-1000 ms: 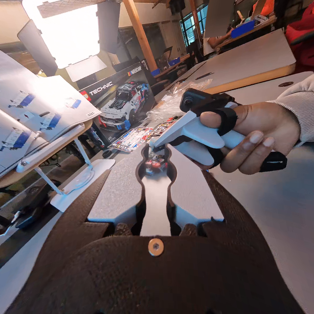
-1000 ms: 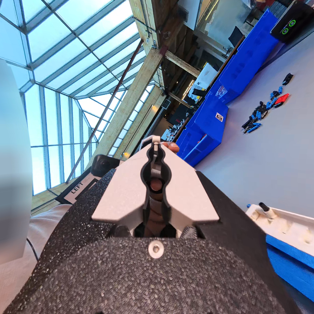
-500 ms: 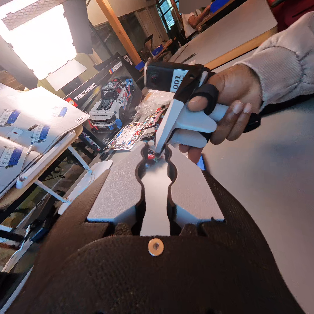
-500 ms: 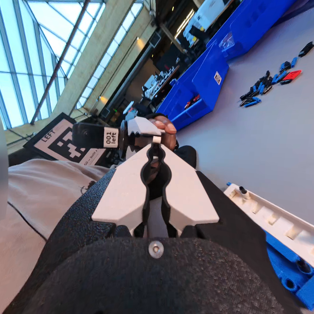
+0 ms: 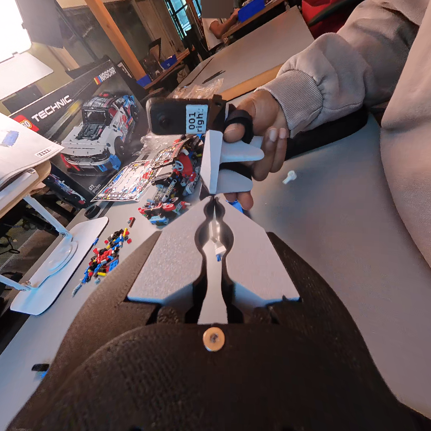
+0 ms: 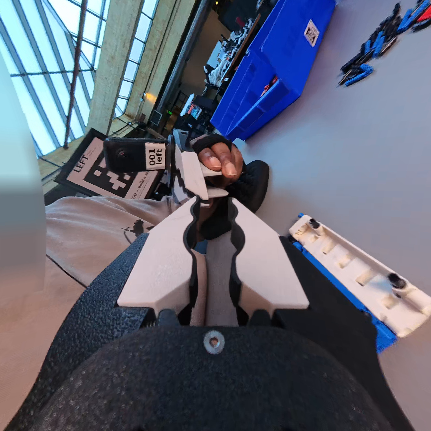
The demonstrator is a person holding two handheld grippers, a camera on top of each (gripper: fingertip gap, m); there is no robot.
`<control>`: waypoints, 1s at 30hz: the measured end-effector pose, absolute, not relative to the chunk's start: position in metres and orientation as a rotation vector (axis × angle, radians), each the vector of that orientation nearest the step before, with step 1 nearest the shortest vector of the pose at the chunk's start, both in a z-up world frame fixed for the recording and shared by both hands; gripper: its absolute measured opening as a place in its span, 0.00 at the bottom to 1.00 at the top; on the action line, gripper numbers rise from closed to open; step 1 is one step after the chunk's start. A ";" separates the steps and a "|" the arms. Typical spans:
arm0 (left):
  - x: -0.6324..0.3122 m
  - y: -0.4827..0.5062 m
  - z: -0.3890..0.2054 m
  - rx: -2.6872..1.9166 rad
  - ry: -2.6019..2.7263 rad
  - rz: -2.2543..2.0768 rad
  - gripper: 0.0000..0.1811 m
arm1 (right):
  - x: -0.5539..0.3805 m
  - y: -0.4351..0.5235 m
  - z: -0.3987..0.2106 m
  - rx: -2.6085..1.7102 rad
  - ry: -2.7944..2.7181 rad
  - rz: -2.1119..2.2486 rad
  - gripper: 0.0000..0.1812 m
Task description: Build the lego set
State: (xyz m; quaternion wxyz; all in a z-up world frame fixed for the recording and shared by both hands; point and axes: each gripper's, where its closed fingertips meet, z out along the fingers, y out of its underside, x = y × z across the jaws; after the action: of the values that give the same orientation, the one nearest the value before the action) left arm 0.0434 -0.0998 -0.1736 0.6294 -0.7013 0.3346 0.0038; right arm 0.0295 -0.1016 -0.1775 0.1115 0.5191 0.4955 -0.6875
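My left gripper (image 5: 213,200) is shut, and a small white piece with a blue pin (image 5: 219,250) shows in the slot between its fingers. The right gripper's tips (image 5: 211,192) point down at my left fingertips and almost touch them. In the right wrist view my right gripper (image 6: 214,202) is open and empty, with the left gripper (image 6: 200,198) against its left finger. The partly built car model (image 5: 172,184) stands on the grey table (image 5: 326,233) behind the grippers.
A pile of small pieces (image 5: 107,254), a sticker sheet (image 5: 130,182), the set's box (image 5: 93,130) and a booklet stand (image 5: 58,261) lie to the left. A loose white piece (image 5: 289,176) lies right. Blue bins (image 6: 268,77), a white and blue panel (image 6: 349,275) and more pieces (image 6: 373,53) show too. My left and right fingertips are right by each other.
My right gripper held a small white piece at its tips and has opened. My left gripper has closed. Both grippers have tilted, and the right one now stands upright over the left tips.
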 end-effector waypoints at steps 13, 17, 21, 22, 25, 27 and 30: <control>0.038 -0.099 -0.200 -1.788 0.661 -0.125 0.00 | 0.117 -0.006 -0.198 1.571 2.850 -1.475 0.14; 0.036 -0.098 -0.201 -1.796 0.646 -0.125 0.00 | 0.163 0.006 -0.205 1.581 2.885 -1.259 0.14; 0.034 -0.096 -0.203 -1.811 0.635 -0.119 0.00 | 0.196 -0.024 -0.224 1.386 2.957 -1.111 0.14; 0.034 -0.095 -0.203 -1.814 0.634 -0.116 0.00 | 0.201 -0.031 -0.232 1.339 2.980 -1.052 0.16; 0.035 -0.095 -0.206 -1.822 0.646 -0.102 0.00 | 0.210 -0.048 -0.248 1.232 2.995 -0.942 0.16; 0.036 -0.095 -0.206 -1.821 0.649 -0.096 0.00 | 0.212 -0.059 -0.253 1.165 3.014 -0.906 0.16; 0.035 -0.095 -0.205 -1.819 0.638 -0.106 0.00 | 0.206 -0.059 -0.263 1.100 3.116 -0.741 0.14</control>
State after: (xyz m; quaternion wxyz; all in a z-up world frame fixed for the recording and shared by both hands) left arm 0.0348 -0.0949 -0.2053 0.5692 -0.7746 0.2719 -0.0452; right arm 0.2064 -0.0593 -0.2625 -0.1224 0.3225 0.9132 -0.2172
